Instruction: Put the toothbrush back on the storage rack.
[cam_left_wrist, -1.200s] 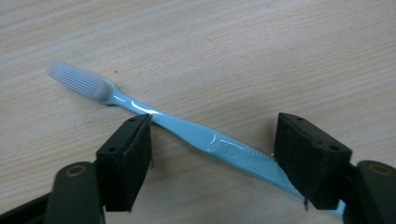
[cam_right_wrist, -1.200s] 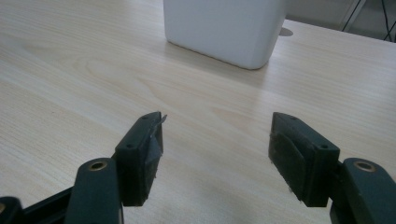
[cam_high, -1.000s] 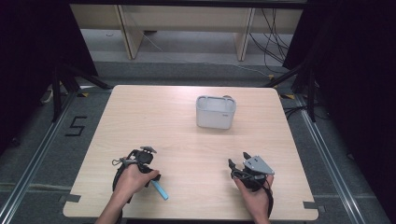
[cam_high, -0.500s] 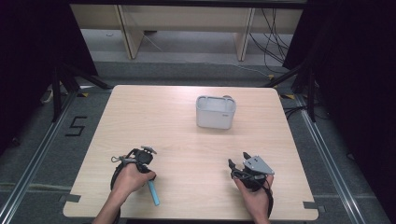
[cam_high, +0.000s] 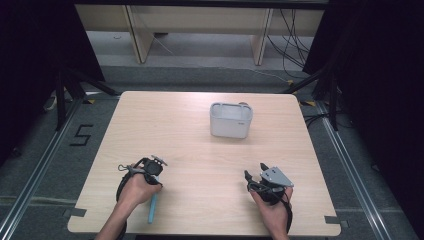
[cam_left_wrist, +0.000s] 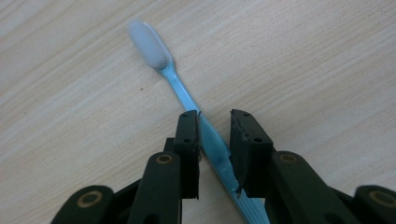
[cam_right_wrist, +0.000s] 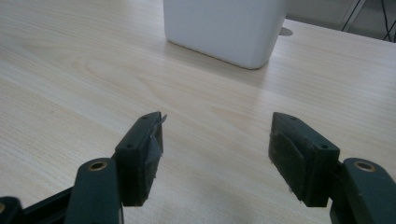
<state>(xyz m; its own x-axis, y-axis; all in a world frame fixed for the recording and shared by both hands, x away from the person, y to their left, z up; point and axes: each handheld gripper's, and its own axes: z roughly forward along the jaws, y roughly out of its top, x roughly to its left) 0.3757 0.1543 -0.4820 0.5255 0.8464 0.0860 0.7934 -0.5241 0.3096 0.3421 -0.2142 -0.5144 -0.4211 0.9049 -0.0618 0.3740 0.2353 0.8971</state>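
Fingers of the left gripper (cam_left_wrist: 214, 140) stand close together astride the light blue handle of the toothbrush (cam_left_wrist: 187, 100); its jaws have just been closing, and in the left gripper view the pads sit against the handle on both sides, gripping it. Whether the brush has left the wood cannot be told. Its white bristle head lies beyond the jaws and is slightly blurred, while the handle's tail runs under the jaws and is cut off at the bottom of that view.

From the high view, the left hand (cam_high: 136, 187) covers most of its gripper (cam_high: 151, 172), and the toothbrush (cam_high: 152, 207) shows as a short blue stick by the hand at the near left of the table (cam_high: 165, 125). That forearm comes in from the near edge, with the gripper tipped down at the wood.

At the near right, the right gripper (cam_right_wrist: 215, 144) has its jaws wide apart with bare tabletop between them, holding nothing. It points toward the far side, at a white container (cam_right_wrist: 224, 28) whose top is cut off in the right gripper view. The right hand (cam_high: 272, 205) rests low by the near edge. In the high view the container (cam_high: 230, 120) stands right of centre, well apart from both grippers, its inside hard to make out.
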